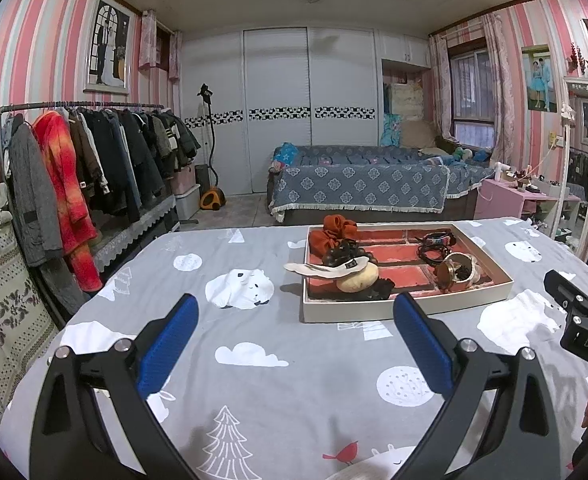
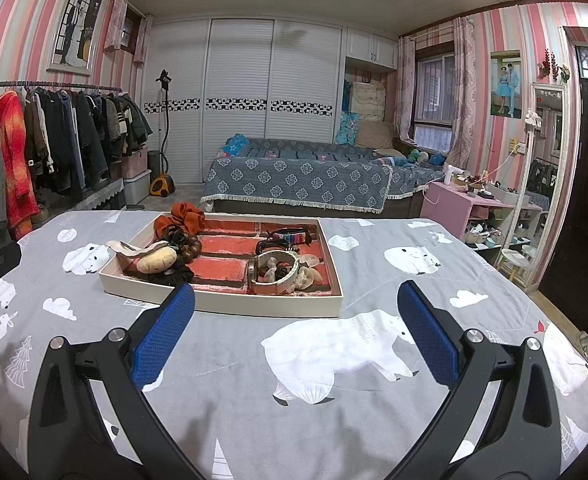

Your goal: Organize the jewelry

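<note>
A shallow cream tray (image 1: 405, 309) with a red brick-pattern floor lies on the grey printed cloth; it also shows in the right wrist view (image 2: 270, 306). In it lie an orange scrunchie (image 1: 338, 229) (image 2: 182, 215), dark wooden beads (image 2: 188, 245), a beige pad (image 1: 358, 278) (image 2: 156, 259), a white hair piece (image 1: 325, 269), dark bracelets (image 1: 435, 242) (image 2: 284, 240) and a round cuff with shells (image 1: 455, 271) (image 2: 274, 271). My left gripper (image 1: 295, 310) is open and empty, short of the tray. My right gripper (image 2: 295, 298) is open and empty, at the tray's near rim.
The grey cloth with bears and clouds (image 1: 254, 360) covers the table. A clothes rack (image 1: 74, 160) stands left, a bed (image 1: 357, 188) behind, a pink dresser and mirror (image 2: 493, 208) at right. The right gripper's body (image 1: 581, 320) shows at the left view's right edge.
</note>
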Available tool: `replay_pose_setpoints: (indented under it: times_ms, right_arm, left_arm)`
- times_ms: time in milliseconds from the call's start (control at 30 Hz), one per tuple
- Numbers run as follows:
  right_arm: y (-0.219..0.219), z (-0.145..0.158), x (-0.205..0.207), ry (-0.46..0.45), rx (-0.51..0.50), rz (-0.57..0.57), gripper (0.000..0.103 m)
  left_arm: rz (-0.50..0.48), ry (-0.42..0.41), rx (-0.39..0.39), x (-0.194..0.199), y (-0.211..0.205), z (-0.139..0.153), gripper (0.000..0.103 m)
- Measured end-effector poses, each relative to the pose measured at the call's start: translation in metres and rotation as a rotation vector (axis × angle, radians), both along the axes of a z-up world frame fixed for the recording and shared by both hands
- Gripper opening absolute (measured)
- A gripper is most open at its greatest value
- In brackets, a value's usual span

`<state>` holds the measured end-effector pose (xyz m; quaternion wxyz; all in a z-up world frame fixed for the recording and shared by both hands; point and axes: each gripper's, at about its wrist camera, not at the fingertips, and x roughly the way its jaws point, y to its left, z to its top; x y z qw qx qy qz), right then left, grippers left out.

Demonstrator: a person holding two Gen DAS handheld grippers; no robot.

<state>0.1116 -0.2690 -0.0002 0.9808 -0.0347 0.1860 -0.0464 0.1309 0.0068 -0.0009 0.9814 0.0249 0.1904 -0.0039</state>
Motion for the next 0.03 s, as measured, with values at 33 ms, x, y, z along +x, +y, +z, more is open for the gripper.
replay_pose_setpoints:
  times_ms: [33]
  right_arm:
    - [0.0, -0.0007, 0.0002, 0.0, 0.0, 0.0, 0.099]
  left_arm:
    - [-0.001, 0.0, 0.002, -0.0002, -0.0002, -0.0001, 0.096]
